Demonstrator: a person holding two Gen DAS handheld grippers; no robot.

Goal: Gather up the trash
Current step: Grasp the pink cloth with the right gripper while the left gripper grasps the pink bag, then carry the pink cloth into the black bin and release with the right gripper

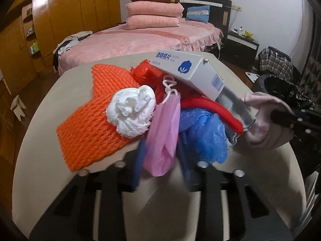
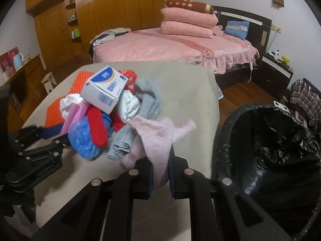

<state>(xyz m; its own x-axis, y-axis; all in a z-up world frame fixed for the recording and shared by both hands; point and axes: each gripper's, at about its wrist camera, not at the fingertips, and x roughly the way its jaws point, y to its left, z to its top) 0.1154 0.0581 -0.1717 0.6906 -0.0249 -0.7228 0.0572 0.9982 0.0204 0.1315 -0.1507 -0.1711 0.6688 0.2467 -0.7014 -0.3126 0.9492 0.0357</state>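
Bed [image 2: 160, 46] w/ pink cover at back; 2 pink pillows [image 2: 188, 23] stacked on it, brown dotted bolster [image 2: 188, 5] on top, blue cushion [image 2: 236, 27] beside. Clothes [image 2: 109, 34] heaped on the bed's far-left corner. Wood wardrobe [image 2: 100, 10] along the left wall. Dark nightstand [image 2: 276, 68] right of the bed. Plaid bag [image 2: 305, 98] on the floor at far right.
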